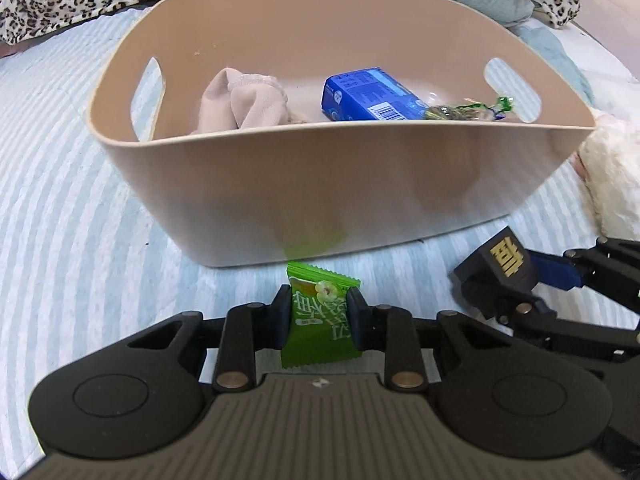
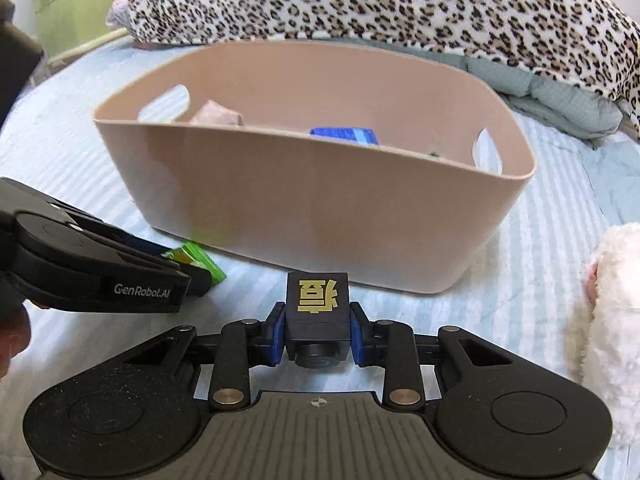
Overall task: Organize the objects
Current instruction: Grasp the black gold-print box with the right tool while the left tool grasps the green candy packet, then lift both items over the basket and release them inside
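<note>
Right wrist: striped bedsheet (image 2: 540, 280), leopard blanket (image 2: 400, 4), beige bin (image 2: 320, 220).

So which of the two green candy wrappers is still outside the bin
The flat green sachet clamped in the left gripper, in front of the beige bin. The other, a twist-wrapped green candy, already lies inside beside the blue pack.

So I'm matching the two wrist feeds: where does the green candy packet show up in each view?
Left wrist: the green candy packet sits bottom centre, clamped in the left gripper.
Right wrist: its green end pokes out at lower left from the left gripper.
Shared landmark: the beige plastic basket just behind it in both.
</note>
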The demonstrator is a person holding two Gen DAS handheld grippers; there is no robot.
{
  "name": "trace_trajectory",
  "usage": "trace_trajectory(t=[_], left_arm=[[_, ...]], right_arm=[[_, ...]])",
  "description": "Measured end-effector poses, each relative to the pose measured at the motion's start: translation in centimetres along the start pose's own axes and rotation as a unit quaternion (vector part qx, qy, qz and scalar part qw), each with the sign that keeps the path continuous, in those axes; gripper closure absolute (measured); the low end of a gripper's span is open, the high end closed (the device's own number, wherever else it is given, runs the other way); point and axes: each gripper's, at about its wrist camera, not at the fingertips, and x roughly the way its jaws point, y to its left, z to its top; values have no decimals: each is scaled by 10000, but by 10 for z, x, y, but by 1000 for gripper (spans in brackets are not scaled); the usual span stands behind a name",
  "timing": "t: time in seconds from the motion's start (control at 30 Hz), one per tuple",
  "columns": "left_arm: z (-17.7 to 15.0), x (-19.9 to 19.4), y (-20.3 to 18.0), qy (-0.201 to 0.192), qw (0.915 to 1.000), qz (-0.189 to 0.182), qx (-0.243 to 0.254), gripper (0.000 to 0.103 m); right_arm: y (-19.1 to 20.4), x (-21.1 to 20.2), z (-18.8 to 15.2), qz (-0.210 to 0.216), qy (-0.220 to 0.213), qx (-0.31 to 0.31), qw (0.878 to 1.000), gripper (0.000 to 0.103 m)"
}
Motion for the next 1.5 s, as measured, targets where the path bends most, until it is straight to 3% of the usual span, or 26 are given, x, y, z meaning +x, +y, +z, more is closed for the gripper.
trace_trajectory(t=[0.33,0.63,0.9,1.13,1.5], left_arm=[[-1,-56,-5,-544,9983,-65,212,74],[16,-93,1,-1279,9916,-32,203,74],[25,-94,-8,-1103,9937,-177,34,74],[22,-112,-9,-1290,9914,-196,53,75],[39,-120,-13,-2190,9747,425,110,75]], right_arm=[[2,-58,8,-17,-478,150,9987,74],[-8,-92,36,-110,-1343,401,9901,74],[-18,-85,55,-153,-1545,781,9848,74],[-21,-87,59,-167,-1624,841,9830,74],[-27,-87,65,-276,-1950,1064,9746,74]])
